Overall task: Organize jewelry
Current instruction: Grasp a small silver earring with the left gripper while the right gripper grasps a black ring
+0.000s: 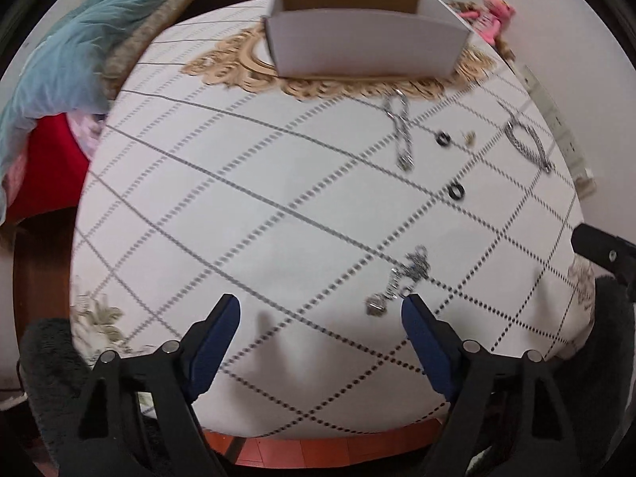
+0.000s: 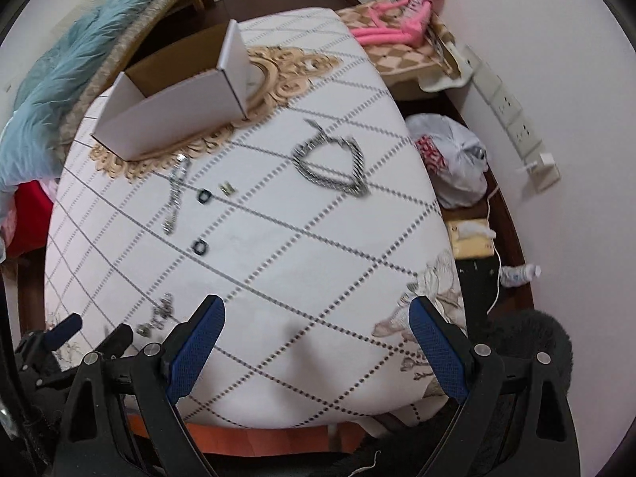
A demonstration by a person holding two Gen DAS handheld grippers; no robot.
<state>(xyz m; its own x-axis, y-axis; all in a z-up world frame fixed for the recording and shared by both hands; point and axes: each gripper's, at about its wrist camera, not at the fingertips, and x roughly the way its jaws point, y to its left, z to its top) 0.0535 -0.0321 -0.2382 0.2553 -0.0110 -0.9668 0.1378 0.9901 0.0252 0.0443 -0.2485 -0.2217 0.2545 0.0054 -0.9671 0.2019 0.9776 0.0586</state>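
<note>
Jewelry lies on a white checked tablecloth (image 1: 238,218). A crumpled silver chain (image 1: 401,282) lies just ahead of my left gripper (image 1: 320,310), which is open and empty. A silver bracelet (image 1: 401,135), two black rings (image 1: 443,138) (image 1: 456,191), a small gold piece (image 1: 470,138) and a looped silver necklace (image 1: 528,141) lie farther off. An open white cardboard box (image 1: 357,43) stands at the back on a gold doily. My right gripper (image 2: 316,318) is open and empty over the near cloth; the necklace (image 2: 334,163) lies beyond it, the box (image 2: 175,107) at back left.
A blue fluffy blanket (image 1: 67,51) and red cloth lie left of the table. A pink plush toy (image 2: 405,12), a plastic bag (image 2: 449,159), a water bottle (image 2: 518,274) and wall sockets (image 2: 512,115) are at the right, by the white wall.
</note>
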